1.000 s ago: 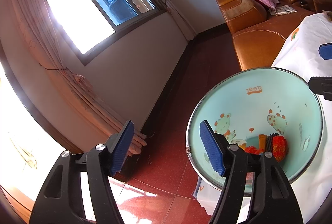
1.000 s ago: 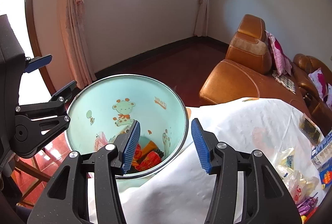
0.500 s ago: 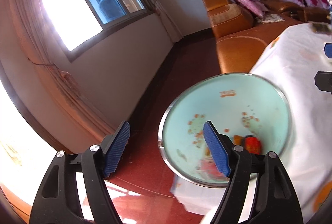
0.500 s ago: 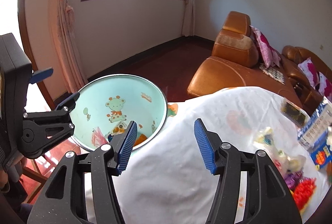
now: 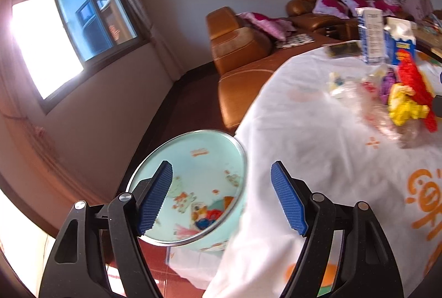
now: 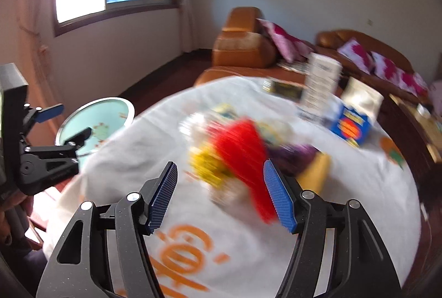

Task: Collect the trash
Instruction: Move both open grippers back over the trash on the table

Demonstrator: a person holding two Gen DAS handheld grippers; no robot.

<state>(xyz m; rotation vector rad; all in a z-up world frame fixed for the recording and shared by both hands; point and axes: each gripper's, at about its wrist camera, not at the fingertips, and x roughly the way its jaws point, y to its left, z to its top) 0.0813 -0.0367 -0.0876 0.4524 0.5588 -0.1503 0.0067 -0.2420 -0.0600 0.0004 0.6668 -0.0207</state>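
Blue-padded right gripper (image 6: 219, 194) jaws just opened wider, empty.

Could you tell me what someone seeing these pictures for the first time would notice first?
Most likely the bright red wrapper, lying in a heap of mixed litter near the middle of the white tablecloth, just ahead of the open, empty right gripper. Next comes the mint-green bin with cartoon animals, standing on the floor at the table's edge with colourful trash at its bottom, in front of the open left gripper.
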